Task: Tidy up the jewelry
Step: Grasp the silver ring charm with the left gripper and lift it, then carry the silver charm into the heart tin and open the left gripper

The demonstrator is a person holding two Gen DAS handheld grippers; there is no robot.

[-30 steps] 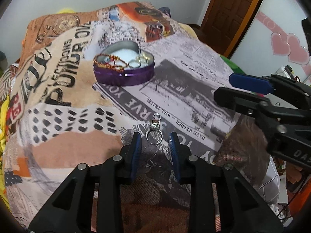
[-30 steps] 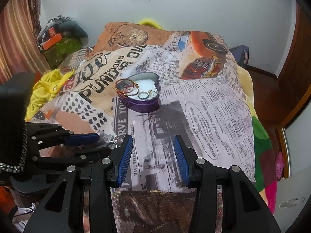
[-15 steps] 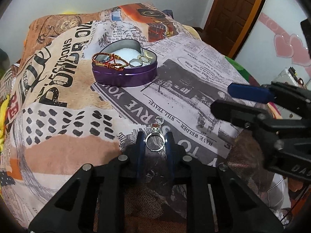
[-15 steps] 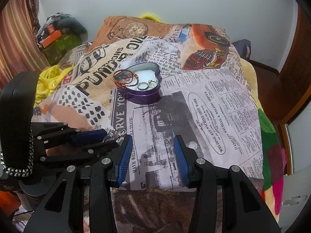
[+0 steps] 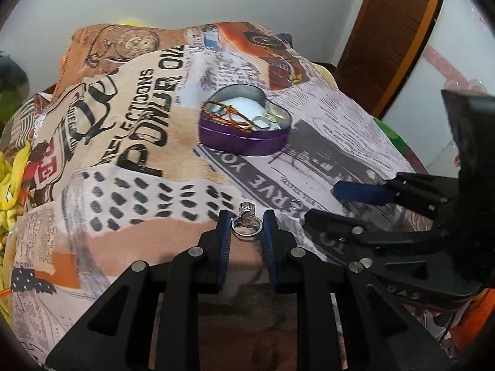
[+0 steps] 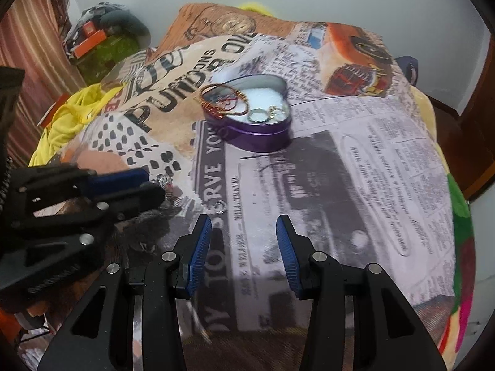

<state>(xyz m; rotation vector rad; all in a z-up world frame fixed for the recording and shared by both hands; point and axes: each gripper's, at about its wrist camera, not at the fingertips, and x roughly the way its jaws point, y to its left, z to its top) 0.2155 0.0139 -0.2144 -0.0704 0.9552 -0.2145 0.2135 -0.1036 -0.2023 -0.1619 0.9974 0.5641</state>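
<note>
My left gripper [image 5: 247, 227] is shut on a silver ring with a clear stone [image 5: 246, 224] and holds it above the printed bedspread; it also shows in the right wrist view [image 6: 165, 182]. A purple heart-shaped tin [image 5: 244, 137] stands further back, holding red-gold bangles [image 5: 230, 114] and rings; it also shows in the right wrist view [image 6: 256, 133]. A small silver ring [image 6: 220, 207] lies on the bedspread in front of my right gripper [image 6: 244, 247], which is open and empty. The small ring also shows in the left wrist view [image 5: 295, 206].
The newspaper-print bedspread [image 6: 355, 170] covers the bed. Yellow cloth [image 6: 68, 114] lies at the left edge. Boxes and bags [image 6: 99, 40] sit by the far left wall. A wooden door [image 5: 393, 31] stands to the right.
My left gripper closed on the ring with the stone and lifted it off the bedspread. A small ring stayed on the bedspread. My right gripper stayed open, moving slightly closer to the tin.
</note>
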